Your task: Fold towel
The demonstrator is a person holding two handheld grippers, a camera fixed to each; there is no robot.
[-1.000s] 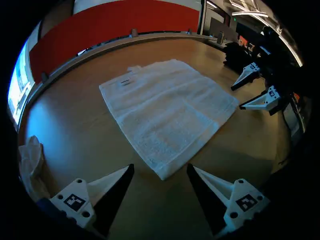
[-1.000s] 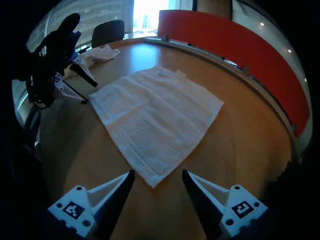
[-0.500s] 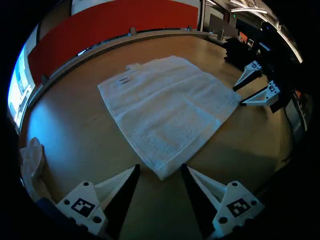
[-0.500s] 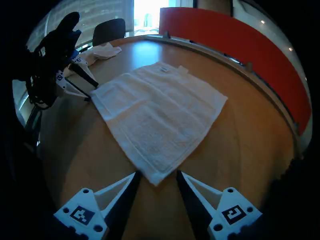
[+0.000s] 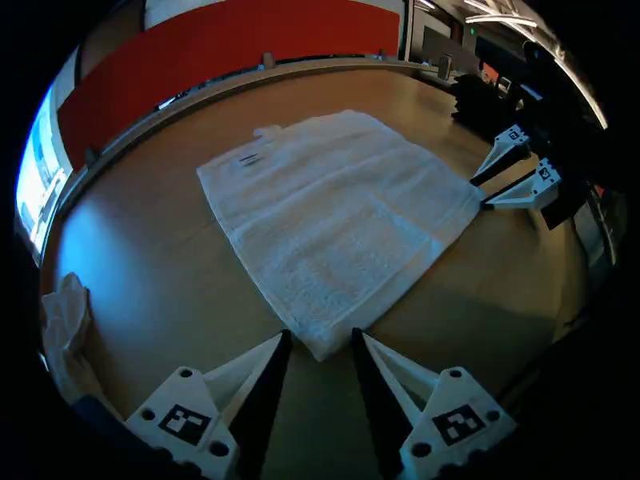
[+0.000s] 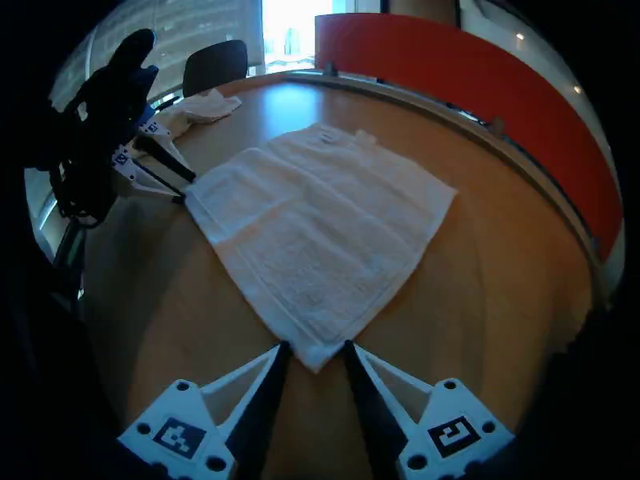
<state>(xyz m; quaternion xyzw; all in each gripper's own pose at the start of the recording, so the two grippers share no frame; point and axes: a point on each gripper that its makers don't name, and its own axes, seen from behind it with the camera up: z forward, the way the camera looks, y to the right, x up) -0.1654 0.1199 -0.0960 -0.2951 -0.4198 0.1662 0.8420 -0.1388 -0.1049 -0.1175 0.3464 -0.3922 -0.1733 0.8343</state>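
A white towel (image 5: pixel 336 216) lies flat on the wooden table (image 5: pixel 144 240), with a small label near its far edge. In the left gripper view, my left gripper (image 5: pixel 320 338) is low at the towel's near corner; the corner tip lies between its two fingers, which still stand apart. In the right gripper view, my right gripper (image 6: pixel 314 348) brackets another corner of the towel (image 6: pixel 320 224) the same way, with a narrow gap. The right gripper (image 5: pixel 482 194) is also seen at the towel's right corner, and the left gripper (image 6: pixel 182 190) at its left corner, held by a dark-gloved hand.
A crumpled white cloth (image 5: pixel 66 324) sits at the table's edge, seen also as the cloth (image 6: pixel 200 108) near a dark chair (image 6: pixel 212 68). A red panel (image 5: pixel 224 48) runs behind the table's raised rim. Dark objects (image 5: pixel 472 100) stand at the far right.
Both grippers have moved forward and down to the towel's corners. Their fingers have narrowed steadily, so each corner tip now lies between the fingertips. The towel has not moved.
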